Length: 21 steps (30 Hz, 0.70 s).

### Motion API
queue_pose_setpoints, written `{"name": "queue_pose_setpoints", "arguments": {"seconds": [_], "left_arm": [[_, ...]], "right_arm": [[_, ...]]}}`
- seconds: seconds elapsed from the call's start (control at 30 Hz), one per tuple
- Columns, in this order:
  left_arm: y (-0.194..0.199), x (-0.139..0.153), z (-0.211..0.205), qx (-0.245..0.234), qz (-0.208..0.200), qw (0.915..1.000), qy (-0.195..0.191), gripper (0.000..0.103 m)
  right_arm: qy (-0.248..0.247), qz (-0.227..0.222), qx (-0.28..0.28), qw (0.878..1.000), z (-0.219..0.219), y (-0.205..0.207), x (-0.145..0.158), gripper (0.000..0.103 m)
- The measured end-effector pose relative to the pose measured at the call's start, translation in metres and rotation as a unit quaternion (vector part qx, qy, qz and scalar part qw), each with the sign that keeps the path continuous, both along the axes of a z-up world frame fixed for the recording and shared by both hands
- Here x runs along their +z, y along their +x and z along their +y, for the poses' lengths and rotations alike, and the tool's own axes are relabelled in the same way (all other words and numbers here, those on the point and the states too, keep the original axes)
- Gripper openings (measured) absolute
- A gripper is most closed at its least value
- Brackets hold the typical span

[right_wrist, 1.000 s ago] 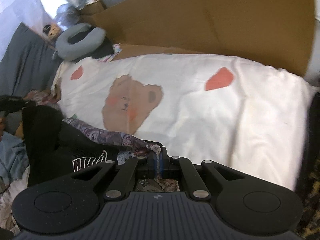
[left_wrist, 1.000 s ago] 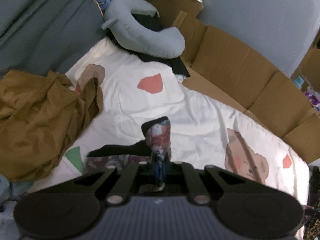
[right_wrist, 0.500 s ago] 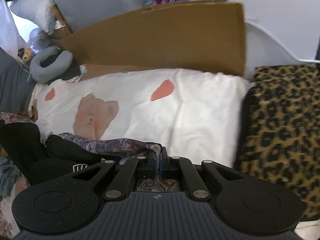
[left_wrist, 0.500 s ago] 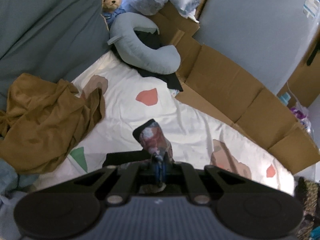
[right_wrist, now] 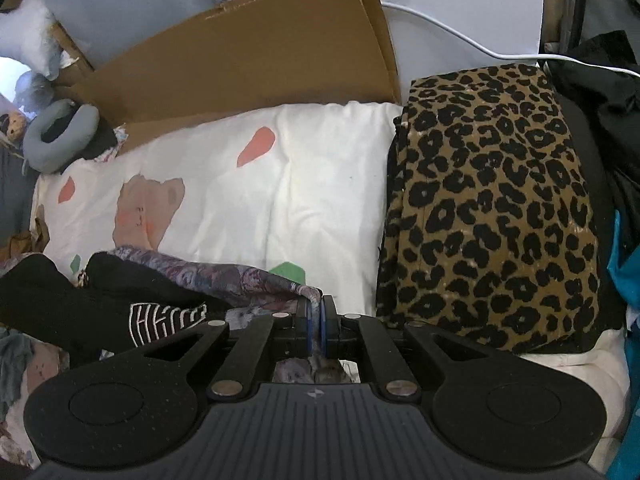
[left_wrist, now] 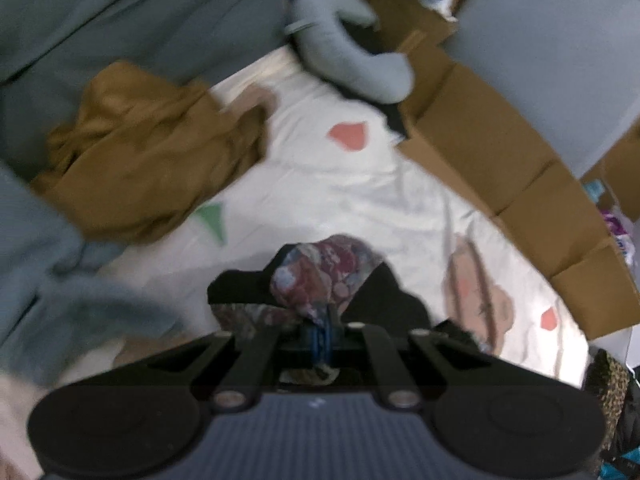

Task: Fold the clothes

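Note:
A black garment with a floral-print side (left_wrist: 324,264) hangs over the white bear-print bedsheet (left_wrist: 340,184). My left gripper (left_wrist: 322,336) is shut on a bunched floral edge of it. In the right wrist view the same garment (right_wrist: 224,276) stretches to the left, and white lettering shows on its black part. My right gripper (right_wrist: 316,320) pinches another floral edge between its blue pads. Its jaws are opening slightly, with the fabric still pressed between them. The bedsheet (right_wrist: 300,184) lies just beyond.
A crumpled brown garment (left_wrist: 148,152) lies at the left of the bed, with grey-blue cloth (left_wrist: 48,264) nearer. A grey neck pillow (left_wrist: 352,64) and cardboard sheets (left_wrist: 500,152) line the far side. A folded leopard-print cloth (right_wrist: 492,200) sits at the right.
Both grippers have carried the garment across the bed and a little upward. The right view has swung toward the leopard-print cloth. The left view is now blurred with motion.

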<state>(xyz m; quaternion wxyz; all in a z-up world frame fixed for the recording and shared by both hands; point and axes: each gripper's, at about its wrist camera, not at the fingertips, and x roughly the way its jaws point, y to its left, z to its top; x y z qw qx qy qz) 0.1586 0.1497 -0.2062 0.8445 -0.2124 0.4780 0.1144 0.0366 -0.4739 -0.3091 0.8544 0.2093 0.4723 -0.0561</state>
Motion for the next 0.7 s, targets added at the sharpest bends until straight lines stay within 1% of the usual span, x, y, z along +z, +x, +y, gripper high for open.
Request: {"name": "queue_pose_setpoints", "arguments": {"seconds": [0.17, 0.3, 0.4, 0.53, 0.7], "left_arm": [[-0.023, 0.0, 0.011, 0.024, 0.02, 0.9995, 0.002, 0.003], [-0.036, 0.001, 0.015, 0.036, 0.034, 0.9988, 0.006, 0.003], [-0.049, -0.001, 0.021, 0.045, 0.056, 0.9974, 0.005, 0.003], [-0.071, -0.005, 0.033, 0.074, 0.084, 0.9938, 0.0, 0.003], [-0.095, -0.013, 0.046, 0.116, 0.107, 0.9875, -0.01, 0.002]], "right_arm": [[0.009, -0.012, -0.005, 1.0, -0.005, 0.002, 0.003, 0.004], [0.016, -0.017, 0.008, 1.0, 0.002, 0.013, 0.001, 0.004], [0.021, -0.021, 0.022, 0.999, 0.01, 0.022, -0.001, 0.004], [0.025, -0.024, 0.039, 0.999, 0.022, 0.035, -0.005, 0.004], [0.034, -0.032, 0.065, 0.997, 0.04, 0.057, -0.008, 0.004]]}}
